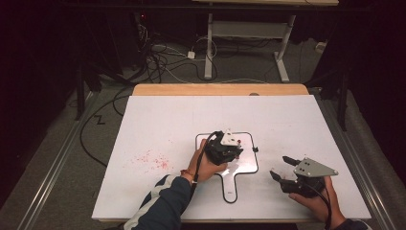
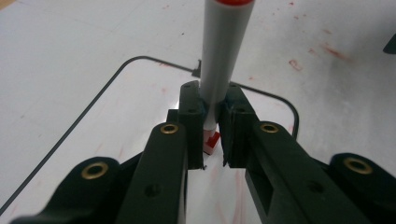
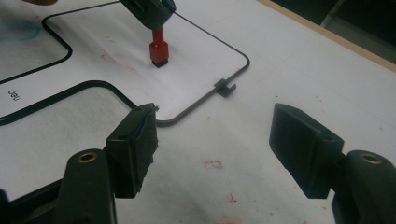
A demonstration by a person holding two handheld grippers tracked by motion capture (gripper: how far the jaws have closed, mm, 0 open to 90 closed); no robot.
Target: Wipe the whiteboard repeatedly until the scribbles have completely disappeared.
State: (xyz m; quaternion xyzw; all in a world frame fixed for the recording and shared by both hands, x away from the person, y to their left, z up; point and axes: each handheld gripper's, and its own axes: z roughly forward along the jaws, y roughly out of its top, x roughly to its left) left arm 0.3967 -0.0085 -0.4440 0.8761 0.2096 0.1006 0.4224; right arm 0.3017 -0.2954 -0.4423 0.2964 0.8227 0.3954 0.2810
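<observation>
Marker [image 2: 224, 51] clenched in left tongs [image 1: 229, 146] over whiteboard [image 1: 249, 165], right tongs [image 1: 282, 167] released.

Glossy white board [image 1: 246, 143], smooth grey plastic marker [image 2: 224, 51], matt black hand-held gripper [image 2: 212, 140], wood-edged table [image 1: 220, 89]

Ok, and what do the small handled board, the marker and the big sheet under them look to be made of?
The board: glossy white writing surface with a thin dark rim, likely wire or plastic; it shows sheen. The marker: smooth grey plastic barrel with red ends. The sheet: matte white, paper or laminate, stained red; wood shows at the table's far edge.
</observation>
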